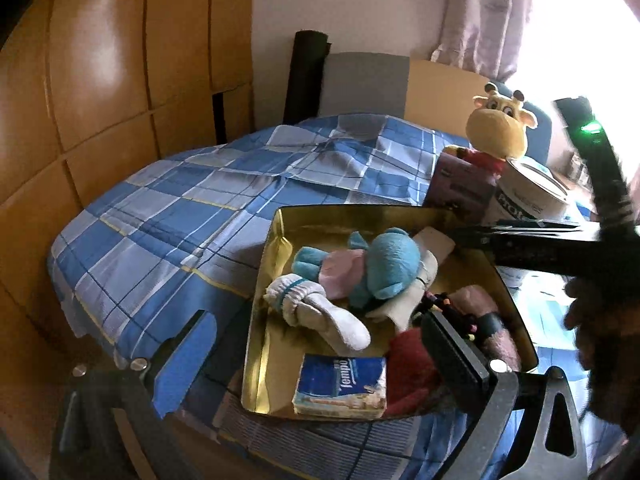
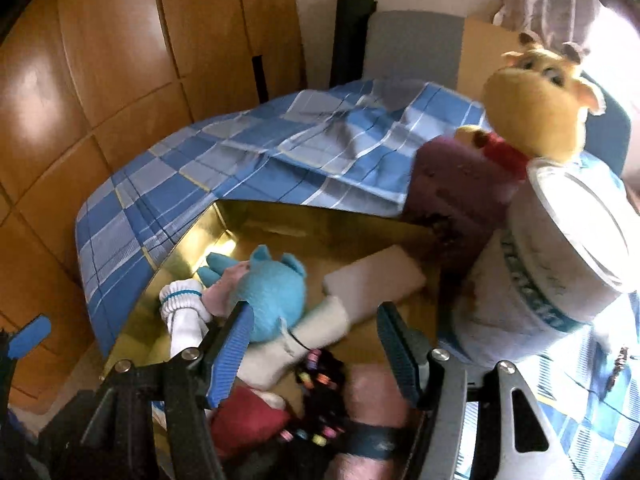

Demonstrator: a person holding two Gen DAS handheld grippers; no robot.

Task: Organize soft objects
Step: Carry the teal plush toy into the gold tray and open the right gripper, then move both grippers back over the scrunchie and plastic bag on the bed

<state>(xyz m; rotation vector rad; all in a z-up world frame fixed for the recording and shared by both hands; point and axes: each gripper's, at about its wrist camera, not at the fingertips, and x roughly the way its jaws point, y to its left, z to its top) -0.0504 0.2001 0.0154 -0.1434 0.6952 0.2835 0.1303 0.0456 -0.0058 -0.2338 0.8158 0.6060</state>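
A gold tray [image 1: 272, 320] [image 2: 192, 248] lies on the bed. In it are a blue plush toy [image 1: 384, 264] [image 2: 276, 292], a rolled white sock [image 1: 320, 312] [image 2: 180, 312], a blue tissue pack [image 1: 342, 384], a red cloth [image 1: 412, 364] [image 2: 248, 412], beaded black hair ties [image 2: 320, 384] and a white foam block [image 2: 372, 276]. My left gripper [image 1: 316, 316] hangs open over the tray's near half. My right gripper [image 2: 314, 308] is open above the tray's middle and grips nothing; the plush lies just past its left finger. In the left wrist view its dark body [image 1: 540, 240] is blurred.
A yellow plush animal [image 1: 500, 124] [image 2: 540, 108] sits behind a purple box [image 1: 460, 184] [image 2: 460, 184] and a white tin [image 1: 528, 196] [image 2: 560, 260], right of the tray. The blue checked bedcover [image 1: 180, 220] stretches left and back. Wooden wardrobe doors [image 1: 100, 80] line the left side.
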